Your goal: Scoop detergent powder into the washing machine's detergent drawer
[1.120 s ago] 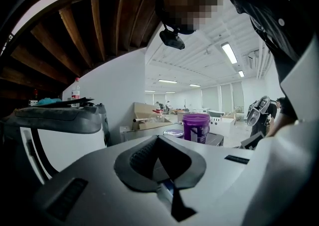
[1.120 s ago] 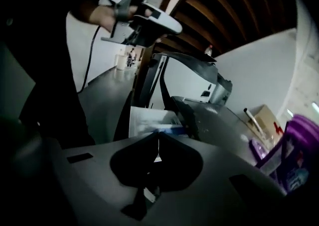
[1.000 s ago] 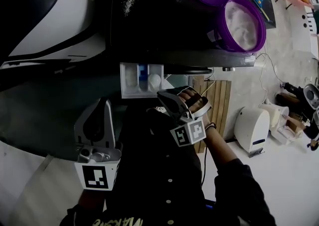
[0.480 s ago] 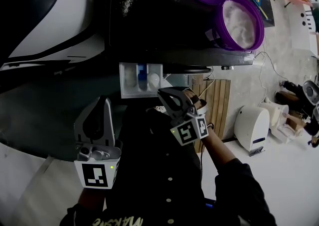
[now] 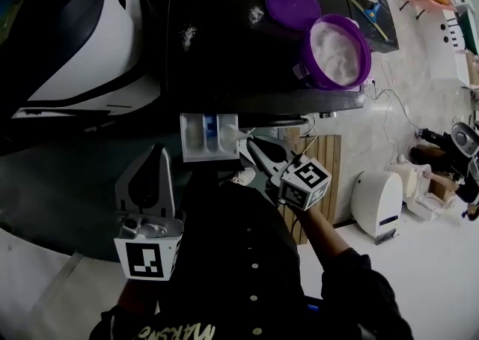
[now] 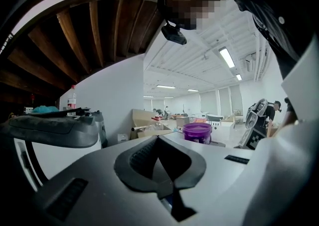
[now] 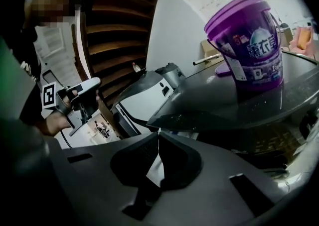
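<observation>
At the open detergent drawer: right tool, clamped on a white scoop; left tool alongside, jaws together, holding nothing.

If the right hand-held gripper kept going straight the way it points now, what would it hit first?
Most likely the open detergent drawer of the washing machine: the right hand-held gripper, shut on a white scoop, points at it from close by. Depth is unclear.

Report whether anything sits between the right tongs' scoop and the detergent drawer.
Nothing visible does. The white scoop, held in the right tongs, is at the right end of the open detergent drawer, with no object between them.
</observation>
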Action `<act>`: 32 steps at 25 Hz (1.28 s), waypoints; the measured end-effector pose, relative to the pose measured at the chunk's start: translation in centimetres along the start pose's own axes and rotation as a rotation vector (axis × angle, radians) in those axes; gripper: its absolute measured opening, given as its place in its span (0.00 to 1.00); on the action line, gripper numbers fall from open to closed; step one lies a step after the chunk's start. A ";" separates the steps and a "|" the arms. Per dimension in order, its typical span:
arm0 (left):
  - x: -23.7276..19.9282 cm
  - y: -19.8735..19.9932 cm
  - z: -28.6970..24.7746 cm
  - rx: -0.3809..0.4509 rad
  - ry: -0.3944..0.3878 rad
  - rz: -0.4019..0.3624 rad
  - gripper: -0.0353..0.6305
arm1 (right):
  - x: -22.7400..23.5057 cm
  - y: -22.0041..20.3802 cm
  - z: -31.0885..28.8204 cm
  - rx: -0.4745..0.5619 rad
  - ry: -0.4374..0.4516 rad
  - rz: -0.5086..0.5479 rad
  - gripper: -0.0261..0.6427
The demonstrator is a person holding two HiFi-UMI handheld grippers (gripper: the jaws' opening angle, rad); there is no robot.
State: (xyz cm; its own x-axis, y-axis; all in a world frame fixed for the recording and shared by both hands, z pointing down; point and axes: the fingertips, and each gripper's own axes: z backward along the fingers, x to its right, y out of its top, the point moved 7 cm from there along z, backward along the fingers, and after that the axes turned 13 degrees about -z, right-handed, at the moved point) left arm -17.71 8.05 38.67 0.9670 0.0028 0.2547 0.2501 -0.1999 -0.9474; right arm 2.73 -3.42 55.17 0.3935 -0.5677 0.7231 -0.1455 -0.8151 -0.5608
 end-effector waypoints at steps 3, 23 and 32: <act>0.0 1.2 -0.7 0.017 -0.007 -0.001 0.06 | -1.9 2.0 1.5 0.048 0.021 0.014 0.08; 1.3 10.6 -5.6 0.316 -0.111 -0.065 0.06 | -5.2 18.4 14.9 0.561 -0.091 0.064 0.08; 0.3 10.9 -5.2 0.335 -0.087 -0.077 0.06 | 1.2 19.2 15.3 0.527 -0.323 0.122 0.08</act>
State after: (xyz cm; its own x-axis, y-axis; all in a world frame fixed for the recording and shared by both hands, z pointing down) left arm -14.96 0.76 29.45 0.9416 0.0922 0.3240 0.3103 0.1368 -0.9407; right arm 14.26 -17.95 39.09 0.6685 -0.5224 0.5293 0.2278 -0.5337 -0.8144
